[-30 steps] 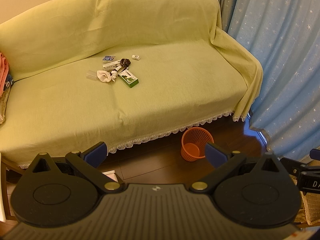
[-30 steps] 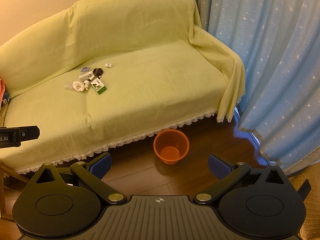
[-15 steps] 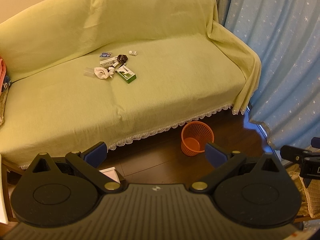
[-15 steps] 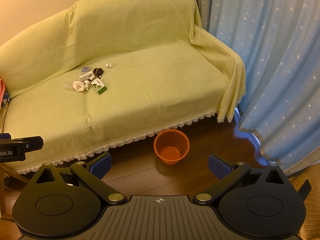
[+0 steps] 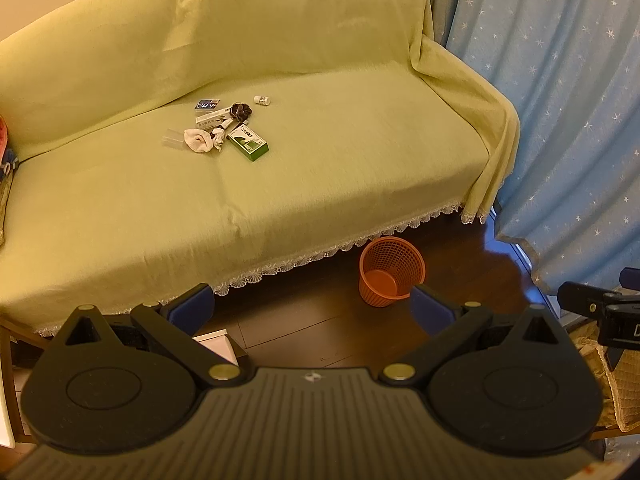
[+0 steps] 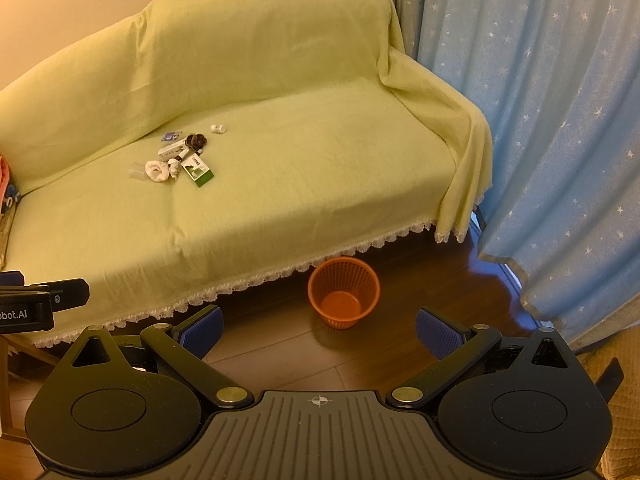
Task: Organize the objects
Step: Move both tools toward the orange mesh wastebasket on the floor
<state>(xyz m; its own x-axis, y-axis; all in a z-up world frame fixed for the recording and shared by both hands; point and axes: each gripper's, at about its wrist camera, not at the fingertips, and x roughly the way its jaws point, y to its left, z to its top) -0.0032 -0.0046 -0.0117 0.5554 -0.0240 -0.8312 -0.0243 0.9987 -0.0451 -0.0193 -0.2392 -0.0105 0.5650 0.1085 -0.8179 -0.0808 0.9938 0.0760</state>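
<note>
A small heap of objects lies on the seat of a green-covered sofa (image 5: 320, 168): a green box (image 5: 248, 142) (image 6: 197, 168), a white crumpled cloth (image 5: 198, 140) (image 6: 157, 170), a dark bundle (image 5: 241, 111) (image 6: 196, 141), a white carton (image 5: 212, 117), a blue packet (image 5: 207, 104) and a little white bottle (image 5: 262, 99) (image 6: 218, 129). An orange mesh basket (image 5: 391, 277) (image 6: 344, 297) stands on the floor in front of the sofa. My left gripper (image 5: 312, 312) and right gripper (image 6: 318, 330) are both open, empty, far from the heap.
Blue star-patterned curtains (image 6: 552, 128) hang at the right. Dark wooden floor (image 6: 420, 280) lies between the grippers and the sofa. A white box (image 5: 218, 344) sits on the floor at the lower left. Pink fabric (image 6: 5, 176) lies at the sofa's left end.
The left gripper's view has shifted slightly, so sofa and basket sit a little further left and higher. The right gripper has barely moved. Both stay open.
</note>
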